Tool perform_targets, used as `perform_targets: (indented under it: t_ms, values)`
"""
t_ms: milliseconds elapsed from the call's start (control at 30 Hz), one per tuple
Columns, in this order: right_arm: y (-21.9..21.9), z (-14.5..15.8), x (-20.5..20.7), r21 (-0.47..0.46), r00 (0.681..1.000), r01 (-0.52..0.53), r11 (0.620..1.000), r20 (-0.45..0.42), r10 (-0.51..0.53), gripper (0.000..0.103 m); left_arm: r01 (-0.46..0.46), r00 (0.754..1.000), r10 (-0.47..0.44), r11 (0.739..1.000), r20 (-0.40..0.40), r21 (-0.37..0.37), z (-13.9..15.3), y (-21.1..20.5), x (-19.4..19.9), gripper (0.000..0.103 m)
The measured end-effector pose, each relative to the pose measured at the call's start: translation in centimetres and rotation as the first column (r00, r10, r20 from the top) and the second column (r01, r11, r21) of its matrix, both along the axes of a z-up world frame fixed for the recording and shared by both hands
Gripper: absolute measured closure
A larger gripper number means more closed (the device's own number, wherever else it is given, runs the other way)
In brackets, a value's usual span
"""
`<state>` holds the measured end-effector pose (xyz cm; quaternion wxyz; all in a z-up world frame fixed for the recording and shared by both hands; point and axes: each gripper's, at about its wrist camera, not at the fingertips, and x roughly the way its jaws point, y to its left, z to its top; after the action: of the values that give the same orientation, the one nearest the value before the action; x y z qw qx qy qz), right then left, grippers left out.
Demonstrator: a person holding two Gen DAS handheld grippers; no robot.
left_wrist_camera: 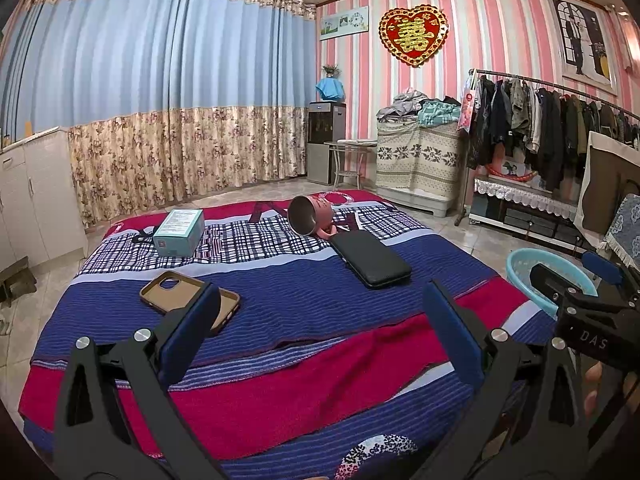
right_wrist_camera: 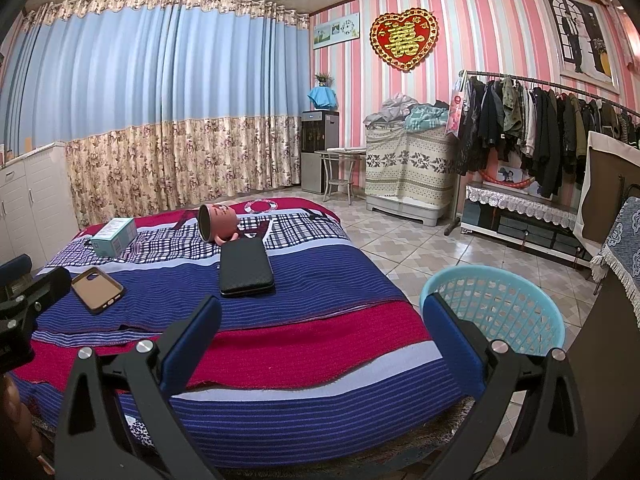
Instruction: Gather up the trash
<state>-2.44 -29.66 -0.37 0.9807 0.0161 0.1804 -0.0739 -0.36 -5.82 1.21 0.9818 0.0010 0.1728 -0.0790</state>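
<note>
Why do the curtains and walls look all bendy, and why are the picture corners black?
Left wrist view: the fisheye lens bends the curtain and striped wall into curves and leaves black corners; the bed is evenly lit and sharp. Right wrist view: the same curving shows on the clothes rail, with dark corners; the basket looks clear, no glare.

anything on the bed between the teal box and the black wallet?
Yes: a pink mug lying on its side, between the teal box and the black wallet, its handle near the wallet. Clearest in the right wrist view.
</note>
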Motion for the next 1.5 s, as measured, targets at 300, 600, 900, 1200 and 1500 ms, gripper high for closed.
perform_targets:
  t_ms: [300, 600, 900, 1200, 1500]
  values:
    - [0.0, 0.0, 0.0, -0.001, 1.0, 0.0, 1.0, 0.0, 0.0, 0.004, -0.001, 1.0, 0.001, 1.0, 0.0, 0.0, -0.1, 0.0, -0.1, 0.005]
    - [-0.2, 0.3, 0.0, -0.004, 1.0, -0.005, 1.0, 0.007, 0.005, 0.004, 0.001, 1.0, -0.001, 1.0, -0.002, 0.003, 0.0, -0.1, 0.0, 0.005]
    - [-0.4, 1.1, -0.1, 0.0, 1.0, -0.016, 1.0, 0.027, 0.016, 0.004, -0.006, 1.0, 0.006, 1.0, -0.001, 0.011, -0.9, 0.5, -0.2, 0.005]
    - [-0.4, 1.0, 0.4, -0.005, 0.999, -0.027, 1.0, 0.034, 0.028, 0.004, -0.011, 1.0, 0.011, 1.0, -0.013, -0.003, -0.8, 1.4, 0.7, 0.005]
    - [-0.2, 0.8, 0.5, -0.005, 0.999, -0.028, 1.0, 0.039, 0.028, 0.004, 0.006, 1.0, -0.005, 1.0, -0.012, 0.001, -0.7, 1.5, 0.8, 0.005]
